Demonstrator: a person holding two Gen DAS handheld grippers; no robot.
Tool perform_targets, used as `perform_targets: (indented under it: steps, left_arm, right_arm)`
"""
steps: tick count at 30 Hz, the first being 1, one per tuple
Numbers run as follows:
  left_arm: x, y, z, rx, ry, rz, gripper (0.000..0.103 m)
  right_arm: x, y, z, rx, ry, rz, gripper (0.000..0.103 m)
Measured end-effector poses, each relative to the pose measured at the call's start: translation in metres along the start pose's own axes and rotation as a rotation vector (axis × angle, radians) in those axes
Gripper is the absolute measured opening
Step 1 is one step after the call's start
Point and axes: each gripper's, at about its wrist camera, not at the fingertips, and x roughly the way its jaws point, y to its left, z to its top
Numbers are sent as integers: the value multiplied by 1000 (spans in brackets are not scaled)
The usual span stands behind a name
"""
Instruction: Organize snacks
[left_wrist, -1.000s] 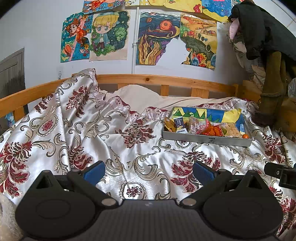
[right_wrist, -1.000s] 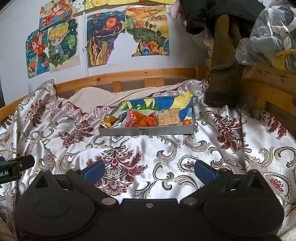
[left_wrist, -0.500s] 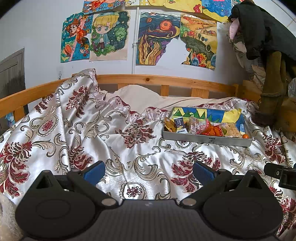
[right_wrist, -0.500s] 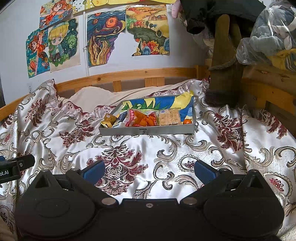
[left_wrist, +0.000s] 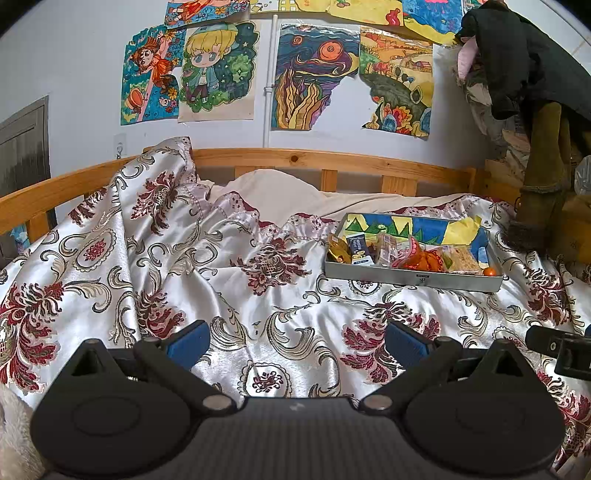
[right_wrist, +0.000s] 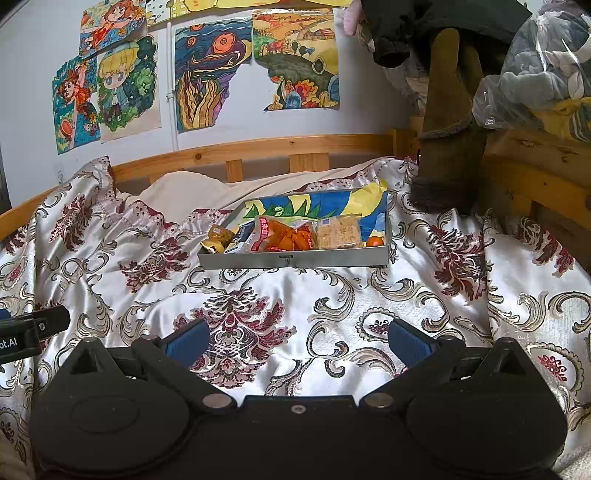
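Observation:
A grey metal tray lined with a colourful drawing lies on the bed. It holds several snacks: a gold wrapped piece, a blue packet, an orange snack bag, a pale rice bar and a small orange fruit. My left gripper hangs open over the blanket, well short of the tray and to its left. My right gripper is open too, nearer the tray and facing it. Neither holds anything.
A floral satin blanket covers the bed, bunched at the left. A wooden bed rail runs behind. Hanging clothes and a brown boot stand at the right, with a bagged bundle on the rail.

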Motion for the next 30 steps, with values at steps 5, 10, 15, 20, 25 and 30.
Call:
perform_targets:
  steps: [5, 10, 15, 20, 25, 30]
  left_arm:
    - [0, -1, 0, -1, 0, 1, 103]
    - [0, 4, 2, -22, 15, -6, 103]
    - [5, 8, 2, -39, 66, 30, 103]
    - [9, 10, 0, -63, 94, 9, 103]
    - [9, 8, -1, -55, 98, 5, 103]
    - [11, 7, -1, -52, 109, 11, 103]
  right_arm:
    - [0, 0, -1, -1, 0, 0, 102]
    - [0, 0, 0, 0, 1, 0, 102]
    - [0, 1, 0, -1, 1, 0, 102]
    - [0, 0, -1, -2, 2, 0, 102]
    - [0, 1, 0, -1, 2, -1, 102]
    - [0, 1, 1, -2, 3, -1, 102]
